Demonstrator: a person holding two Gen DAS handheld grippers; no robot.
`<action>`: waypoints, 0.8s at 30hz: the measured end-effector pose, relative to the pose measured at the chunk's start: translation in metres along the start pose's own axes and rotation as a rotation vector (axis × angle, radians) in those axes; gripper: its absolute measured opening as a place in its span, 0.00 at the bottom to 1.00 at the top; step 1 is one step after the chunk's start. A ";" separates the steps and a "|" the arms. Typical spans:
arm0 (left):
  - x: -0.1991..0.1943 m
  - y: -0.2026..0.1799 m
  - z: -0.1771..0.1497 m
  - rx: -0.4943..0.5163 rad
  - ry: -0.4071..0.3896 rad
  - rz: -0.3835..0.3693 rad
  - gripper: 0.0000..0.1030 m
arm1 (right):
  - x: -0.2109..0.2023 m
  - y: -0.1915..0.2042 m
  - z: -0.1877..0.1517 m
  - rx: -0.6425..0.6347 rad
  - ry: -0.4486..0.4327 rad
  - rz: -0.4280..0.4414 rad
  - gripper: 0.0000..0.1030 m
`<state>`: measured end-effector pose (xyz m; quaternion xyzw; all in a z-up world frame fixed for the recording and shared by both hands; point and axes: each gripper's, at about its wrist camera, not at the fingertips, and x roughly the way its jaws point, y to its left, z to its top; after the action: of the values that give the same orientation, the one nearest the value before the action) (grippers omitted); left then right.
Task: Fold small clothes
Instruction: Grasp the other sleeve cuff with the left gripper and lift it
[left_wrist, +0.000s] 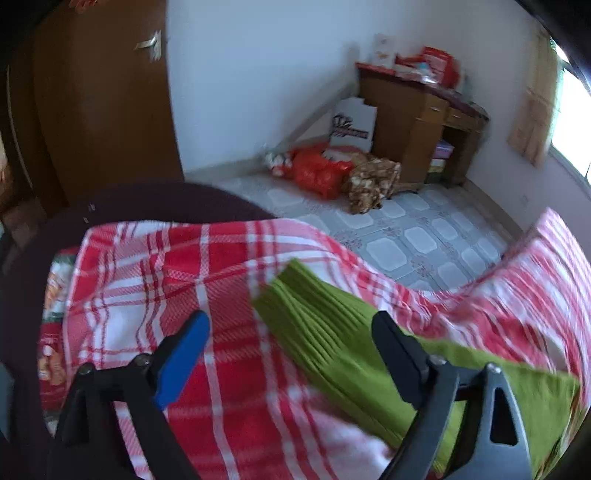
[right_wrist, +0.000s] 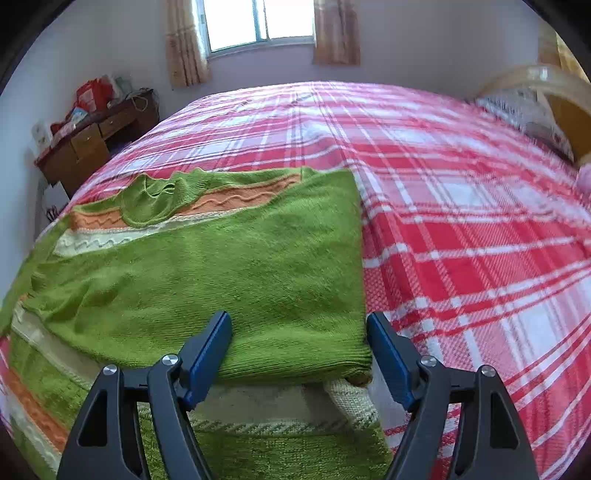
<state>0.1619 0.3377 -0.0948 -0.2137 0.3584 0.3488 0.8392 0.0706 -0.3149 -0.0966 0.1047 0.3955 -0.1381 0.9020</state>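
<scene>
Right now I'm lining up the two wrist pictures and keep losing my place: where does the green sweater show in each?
Left wrist view: the green sweater lies lower right on the plaid bedspread, only a ribbed end showing, partly behind the right-hand finger.
Right wrist view: the green sweater fills the left and centre, its folded edge reaching between the open fingers.
Shared landmark: the wooden desk with red packages on top.
</scene>
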 end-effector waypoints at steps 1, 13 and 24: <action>0.007 0.002 0.000 -0.010 0.026 -0.019 0.76 | 0.000 -0.002 0.000 0.010 -0.001 0.005 0.74; 0.020 -0.014 -0.006 0.034 0.028 -0.069 0.10 | 0.000 0.000 0.000 0.001 0.001 -0.012 0.74; -0.083 -0.088 -0.010 0.231 -0.234 -0.220 0.08 | -0.001 0.000 -0.001 0.007 -0.003 -0.004 0.74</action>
<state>0.1808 0.2369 -0.0292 -0.1118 0.2708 0.2339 0.9271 0.0695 -0.3149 -0.0964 0.1070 0.3940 -0.1415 0.9018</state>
